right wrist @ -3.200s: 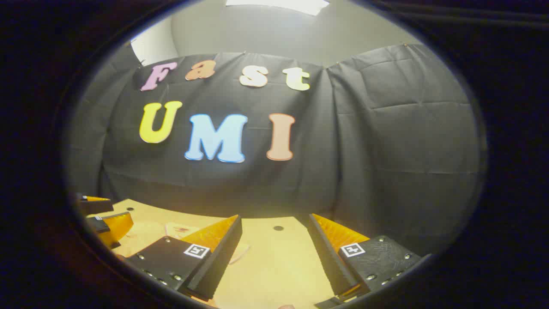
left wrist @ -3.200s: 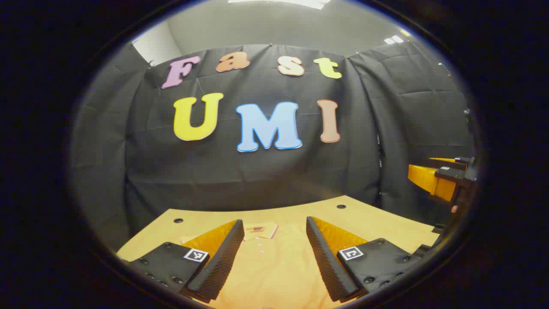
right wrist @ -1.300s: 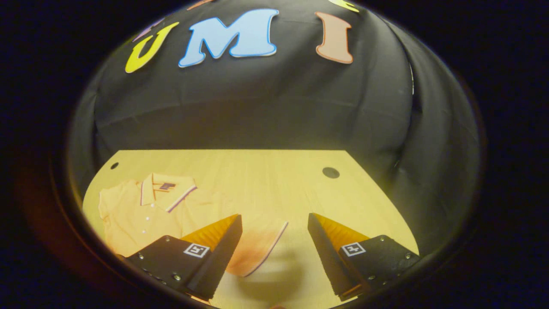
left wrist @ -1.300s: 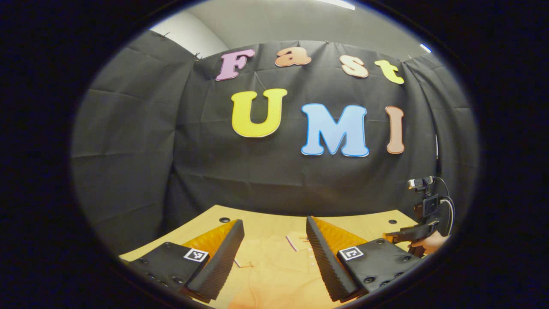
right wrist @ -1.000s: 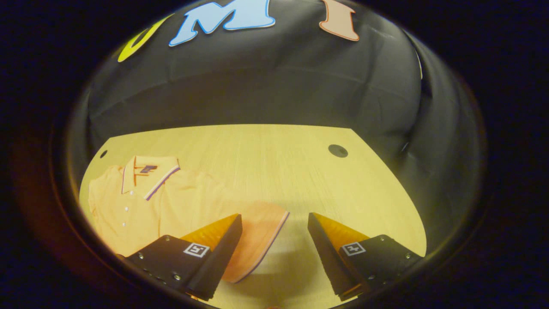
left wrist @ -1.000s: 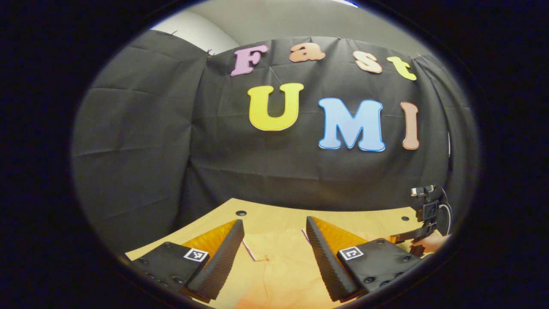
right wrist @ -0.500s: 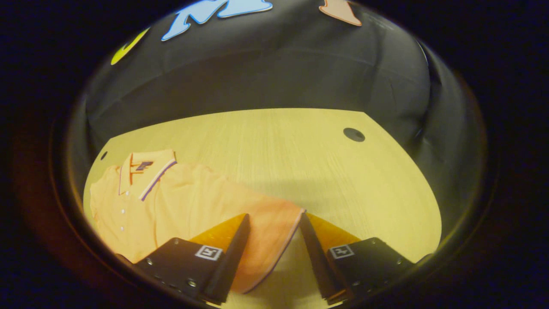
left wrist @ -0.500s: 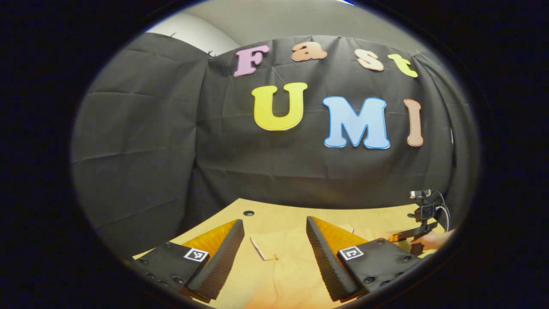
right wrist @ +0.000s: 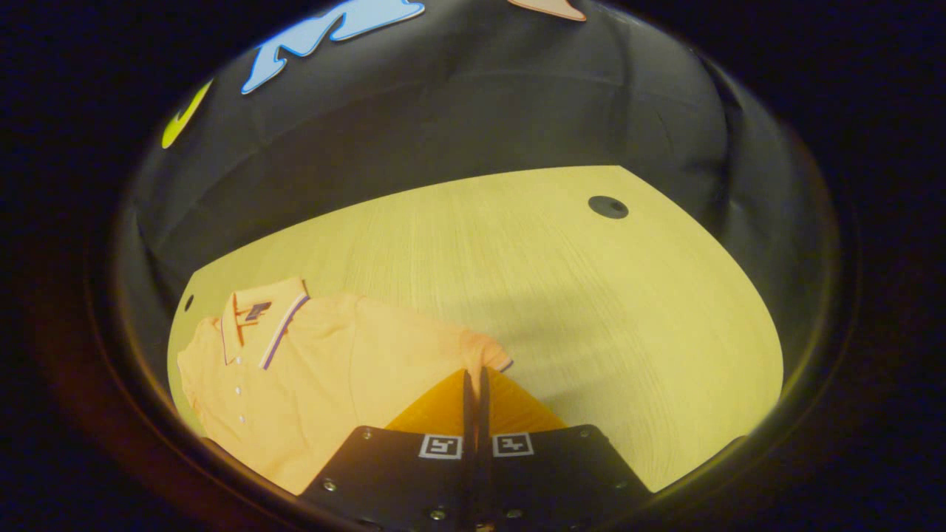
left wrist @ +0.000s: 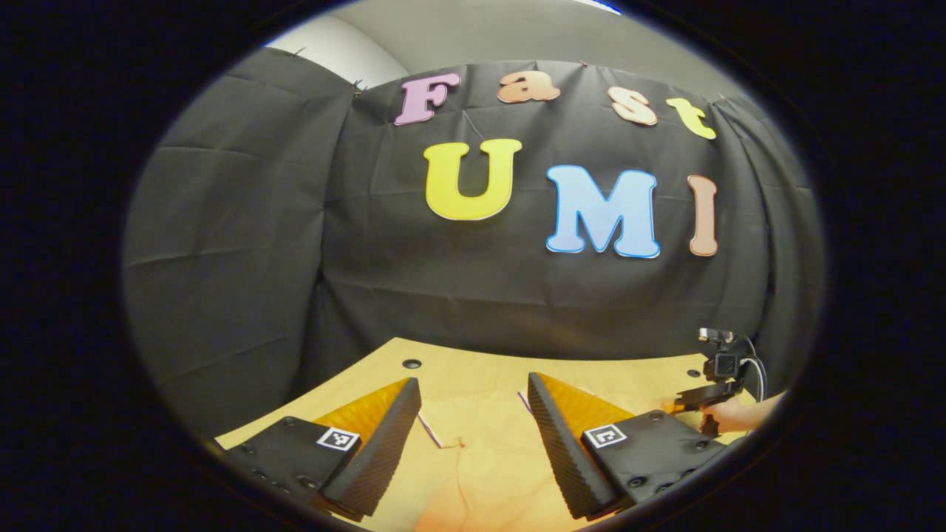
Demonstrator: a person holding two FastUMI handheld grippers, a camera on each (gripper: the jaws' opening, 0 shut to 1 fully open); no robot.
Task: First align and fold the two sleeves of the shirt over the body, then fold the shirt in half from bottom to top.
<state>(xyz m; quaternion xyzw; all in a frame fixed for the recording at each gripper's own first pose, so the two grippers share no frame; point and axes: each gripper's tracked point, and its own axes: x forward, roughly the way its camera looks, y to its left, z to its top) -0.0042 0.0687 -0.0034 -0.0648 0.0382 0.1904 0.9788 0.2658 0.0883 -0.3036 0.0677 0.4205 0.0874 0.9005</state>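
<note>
- Your right gripper [right wrist: 474, 384] has its jaws pressed together on the right sleeve [right wrist: 480, 353] of the shirt [right wrist: 332, 369], right at the trimmed cuff edge; both fingers meet there with only a thin slit between them
- The shirt lies flat on the table [right wrist: 554, 281], collar [right wrist: 262, 314] toward the far left corner, buttons running down the placket, body spreading toward you
- In the right gripper view the sleeve runs out from the shoulder toward your fingers, and the rest of the table to the right of it is bare wood with one round hole [right wrist: 608, 207] near the far edge
- Your left gripper [left wrist: 473, 428] has its jaws spread wide, nothing between them but the air above the shirt's left sleeve [left wrist: 473, 436]; whether the fingertips touch the cloth you cannot tell from here
- In the left gripper view the sleeve's trimmed cuff [left wrist: 431, 432] sits just inside the left finger
- At the far right edge of the left gripper view your other hand [left wrist: 728, 415] holds the right gripper low over the table, well apart from the left one
</note>
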